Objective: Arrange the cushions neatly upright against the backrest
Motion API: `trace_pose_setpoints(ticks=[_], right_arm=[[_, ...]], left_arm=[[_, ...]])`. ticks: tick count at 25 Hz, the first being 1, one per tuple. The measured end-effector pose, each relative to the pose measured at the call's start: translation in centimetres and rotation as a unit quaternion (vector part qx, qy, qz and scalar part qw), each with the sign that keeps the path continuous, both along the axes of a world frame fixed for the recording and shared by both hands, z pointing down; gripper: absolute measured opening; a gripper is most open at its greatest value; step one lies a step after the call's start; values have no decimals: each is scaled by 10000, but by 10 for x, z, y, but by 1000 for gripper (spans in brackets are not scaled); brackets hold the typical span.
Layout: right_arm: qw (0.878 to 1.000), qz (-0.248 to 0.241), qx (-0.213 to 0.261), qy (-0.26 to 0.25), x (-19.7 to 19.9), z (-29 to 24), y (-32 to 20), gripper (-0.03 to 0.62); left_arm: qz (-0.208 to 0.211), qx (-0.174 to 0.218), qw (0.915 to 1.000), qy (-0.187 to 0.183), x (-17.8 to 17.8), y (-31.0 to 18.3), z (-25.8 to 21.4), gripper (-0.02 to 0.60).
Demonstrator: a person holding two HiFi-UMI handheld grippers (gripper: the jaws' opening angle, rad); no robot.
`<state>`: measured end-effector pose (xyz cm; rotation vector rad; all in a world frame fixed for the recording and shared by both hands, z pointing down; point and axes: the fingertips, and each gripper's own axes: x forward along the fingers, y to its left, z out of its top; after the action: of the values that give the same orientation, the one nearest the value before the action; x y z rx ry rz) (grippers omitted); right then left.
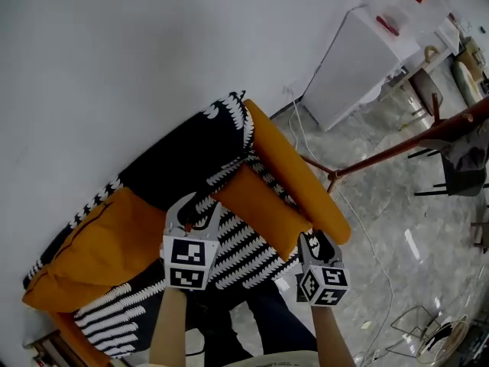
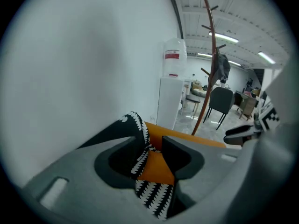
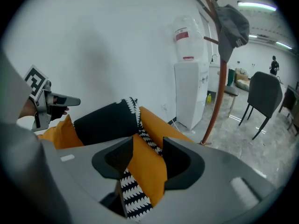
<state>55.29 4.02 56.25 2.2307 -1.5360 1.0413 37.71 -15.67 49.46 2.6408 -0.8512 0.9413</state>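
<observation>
Sofa with black-and-white tooth-patterned seat (image 1: 246, 245) and orange padded side panel (image 1: 296, 168), set against a white wall; three loose cushions, arrangement judged barely begun. Item one: black square cushion with white toothed edging (image 1: 186, 157), standing at the wall side of the seat and leaning roughly upright, probably needing only squaring up. Item two: large plain orange fabric cushion (image 1: 98, 248), slumped low at the left end of the seat with its lower corner sagging forward; still to be raised. Item three: small orange rectangular cushion (image 1: 262, 203), lying tilted across the seat, one long side against the orange panel and one end touching the black cushion; still to be stood up at the back. Left gripper (image 2: 150, 153): jaws moderately apart, nothing pressed between the pads; the meeting corner of the black and small orange cushions shows through the gap (beyond the tips, as far as can be judged, not in a grip). Right gripper (image 3: 145, 160): jaws likewise moderately apart, framing the small orange cushion, whose fabric fills the gap; pads not seen closing on it, and contact cannot be confirmed. Both grippers hang over the seat's front edge, empty.
</observation>
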Motion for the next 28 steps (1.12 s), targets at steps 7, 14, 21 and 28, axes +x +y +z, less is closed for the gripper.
trace_pose_setpoints(ticks=[7, 14, 21, 28], right_arm=[[9977, 266, -519, -354, 10, 67, 2, 209], [9869, 1055, -850, -881, 21, 125, 16, 218], [9661, 1877, -970, -1484, 20, 167, 30, 242], [9505, 2232, -1006, -1915, 24, 199, 32, 287]], left_arm=[[495, -401, 9968, -482, 46, -26, 67, 202], [1362, -823, 9797, -1215, 79, -34, 146, 229], [1730, -1775, 9553, -1613, 95, -31, 223, 262], [2040, -2247, 9281, -2158, 100, -34, 277, 308]])
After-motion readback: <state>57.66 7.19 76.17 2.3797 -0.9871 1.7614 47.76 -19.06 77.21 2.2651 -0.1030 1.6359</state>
